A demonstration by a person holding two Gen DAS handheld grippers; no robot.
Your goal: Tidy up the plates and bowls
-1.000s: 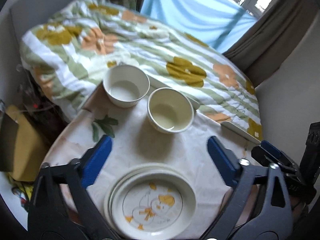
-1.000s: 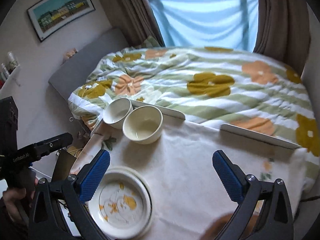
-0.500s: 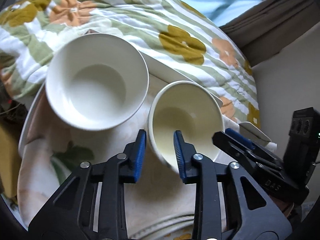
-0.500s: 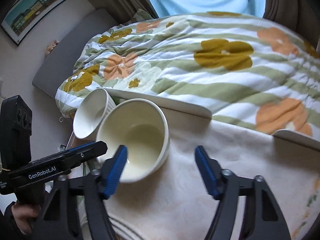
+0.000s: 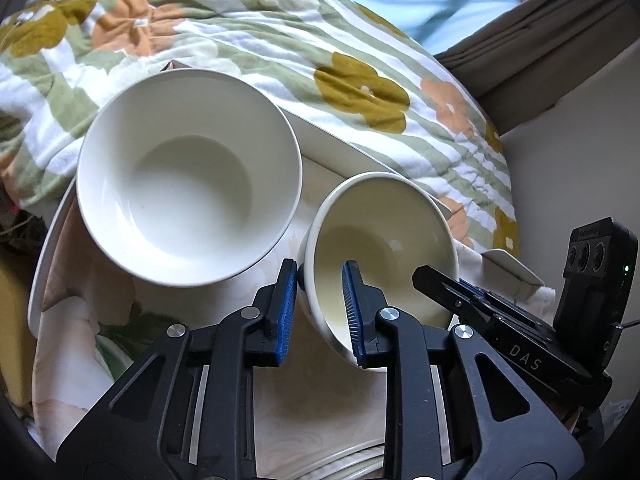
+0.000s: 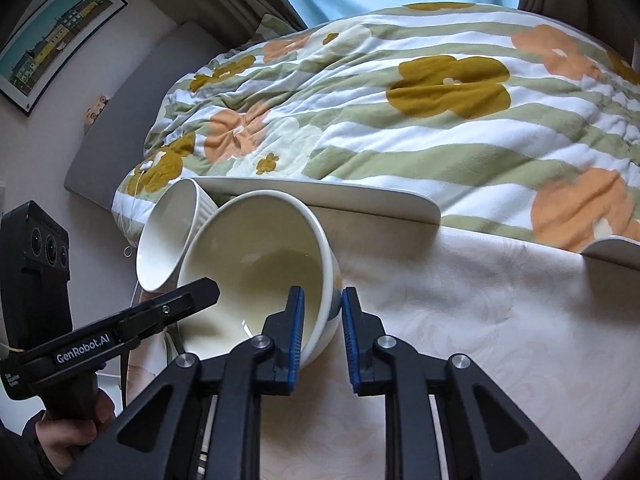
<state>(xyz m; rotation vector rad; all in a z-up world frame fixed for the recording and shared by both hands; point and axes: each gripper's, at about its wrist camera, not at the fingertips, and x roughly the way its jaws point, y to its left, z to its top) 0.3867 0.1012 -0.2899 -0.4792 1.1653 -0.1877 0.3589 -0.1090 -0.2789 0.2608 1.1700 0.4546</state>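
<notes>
Both grippers have just closed on one cream ceramic bowl (image 5: 380,248): my left gripper (image 5: 320,300) pinches its near-left rim, my right gripper (image 6: 322,316) its near-right wall, pads inside and out. It tips towards a white ceramic bowl (image 5: 188,176) beyond the left fingers. I judge this the pick-up; next comes an even lift, then nesting.

A cream-clothed bench (image 6: 480,320) carries a cream bowl (image 5: 380,240), a white bowl (image 5: 188,176) to its left, and stacked plates (image 5: 352,464) near.
</notes>
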